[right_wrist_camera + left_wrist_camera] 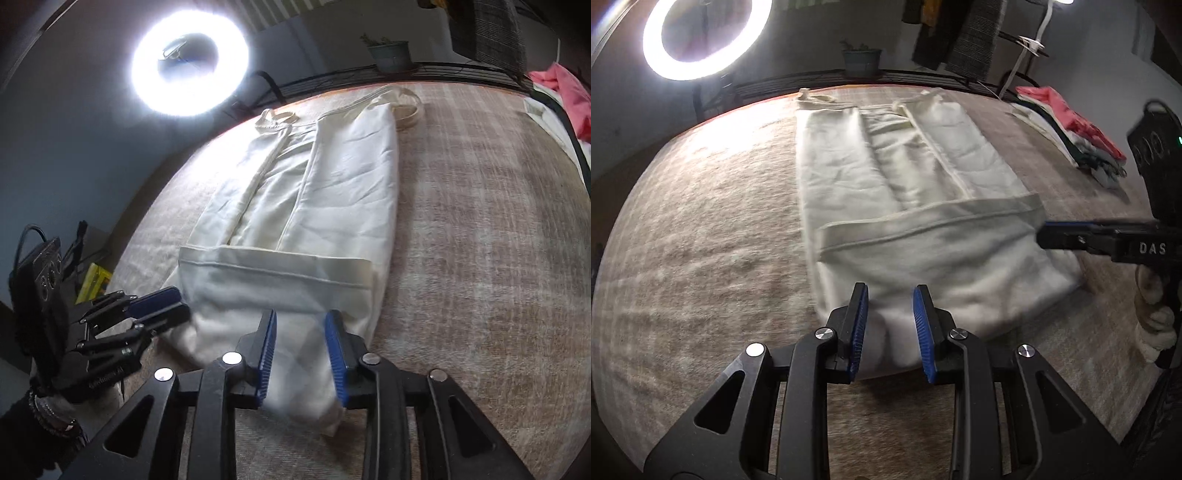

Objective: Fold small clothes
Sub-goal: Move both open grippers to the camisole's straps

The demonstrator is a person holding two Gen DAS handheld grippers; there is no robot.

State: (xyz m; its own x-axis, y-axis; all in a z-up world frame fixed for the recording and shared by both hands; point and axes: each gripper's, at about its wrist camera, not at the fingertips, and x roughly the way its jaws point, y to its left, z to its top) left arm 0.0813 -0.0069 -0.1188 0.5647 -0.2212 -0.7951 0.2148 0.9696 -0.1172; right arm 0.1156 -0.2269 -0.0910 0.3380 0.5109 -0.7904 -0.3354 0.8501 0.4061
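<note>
Roughly: woven beige-grey table cover (701, 229) under all. Cream cotton sleeveless garment (905, 177), sides folded in, near hem doubled over, runs lengthwise straight ahead of both jaws. Left gripper (890, 325) and right gripper (301, 350) each straddle the near fold, jaws narrow, cloth bunched between pads; grip unconfirmed. Both level, pointing forward.

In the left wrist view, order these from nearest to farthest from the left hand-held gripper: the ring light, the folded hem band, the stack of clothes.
From the left hand-held gripper:
1. Folded hem band, just ahead.
2. Stack of clothes, far right.
3. Ring light, beyond the table, upper left.
</note>
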